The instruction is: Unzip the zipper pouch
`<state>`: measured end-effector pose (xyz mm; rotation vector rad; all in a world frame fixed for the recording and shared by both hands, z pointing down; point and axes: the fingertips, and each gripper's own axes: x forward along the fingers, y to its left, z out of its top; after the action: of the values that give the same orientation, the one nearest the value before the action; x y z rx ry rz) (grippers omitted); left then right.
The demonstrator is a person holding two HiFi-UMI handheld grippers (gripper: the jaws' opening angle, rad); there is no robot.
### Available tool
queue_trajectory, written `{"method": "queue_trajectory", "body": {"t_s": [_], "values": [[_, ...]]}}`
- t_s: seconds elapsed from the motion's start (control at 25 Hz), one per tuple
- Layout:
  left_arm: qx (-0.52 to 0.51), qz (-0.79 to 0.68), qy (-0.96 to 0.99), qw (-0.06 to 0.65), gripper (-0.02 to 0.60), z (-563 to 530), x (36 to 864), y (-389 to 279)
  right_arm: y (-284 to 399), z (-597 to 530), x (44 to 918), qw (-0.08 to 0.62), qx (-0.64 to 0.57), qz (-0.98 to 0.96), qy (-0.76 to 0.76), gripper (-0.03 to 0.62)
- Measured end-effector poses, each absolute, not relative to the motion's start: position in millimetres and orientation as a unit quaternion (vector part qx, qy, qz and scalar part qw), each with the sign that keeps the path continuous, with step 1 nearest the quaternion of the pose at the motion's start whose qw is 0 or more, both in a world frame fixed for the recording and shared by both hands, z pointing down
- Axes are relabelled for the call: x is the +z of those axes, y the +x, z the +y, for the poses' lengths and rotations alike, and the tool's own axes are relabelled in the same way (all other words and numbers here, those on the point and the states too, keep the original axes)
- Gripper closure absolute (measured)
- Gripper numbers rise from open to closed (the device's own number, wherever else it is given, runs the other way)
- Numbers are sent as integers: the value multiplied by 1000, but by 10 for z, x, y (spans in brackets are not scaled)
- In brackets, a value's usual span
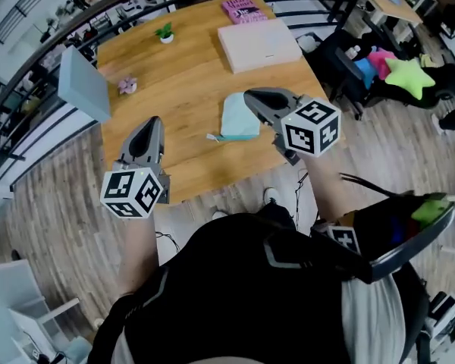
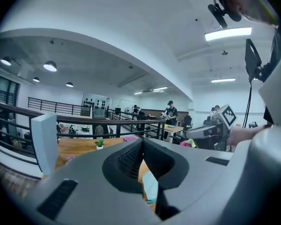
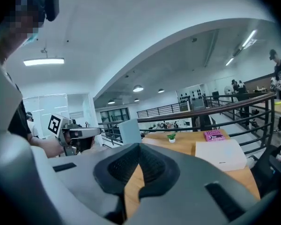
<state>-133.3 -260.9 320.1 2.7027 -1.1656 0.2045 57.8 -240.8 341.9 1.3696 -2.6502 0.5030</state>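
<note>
Currently both tools are idle, with nothing gripped. Small pale-teal fabric zipper pouch lies flat on the light wooden table, toward its near edge. A short tab, likely the zipper pull, pokes out at the pouch's near-left corner.

Left gripper hangs over the table's near edge, left of the pouch and apart from it, jaws pressed together on nothing. Its own view catches a strip of the pouch below the closed tips.

Right gripper hovers at the pouch's far-right corner, jaws likewise closed and empty. Contact with the cloth can't be told.

Judgement: pouch looks light and limp, likely to slide and bunch on smooth wood. It needs 2 holds: 1 gripper pinning the fabric end beside the zipper, the other pinching the tab. Tab is small and thin, easy to miss. Pull along the zipper line, not upward.
</note>
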Motion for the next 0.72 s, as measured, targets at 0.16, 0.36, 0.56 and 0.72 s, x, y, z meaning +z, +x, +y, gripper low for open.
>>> {"method": "queue_trajectory", "body": {"t_s": [0.16, 0.36, 0.56, 0.72], "values": [[82, -400, 909, 81, 552, -2470, 3018, -1287, 539, -2245, 3208, 47, 152, -885, 437, 585], [70, -458, 884, 65, 552, -2438, 2861, -1352, 663, -2233, 3084, 71, 127, -884, 445, 585], [63, -481, 873, 50, 552, -2346, 2731, -1252, 800, -2188, 2953, 74, 108, -884, 449, 586], [59, -488, 870, 47, 552, -2337, 2677, -1183, 861, -2194, 2907, 78, 102, -887, 444, 586]]}}
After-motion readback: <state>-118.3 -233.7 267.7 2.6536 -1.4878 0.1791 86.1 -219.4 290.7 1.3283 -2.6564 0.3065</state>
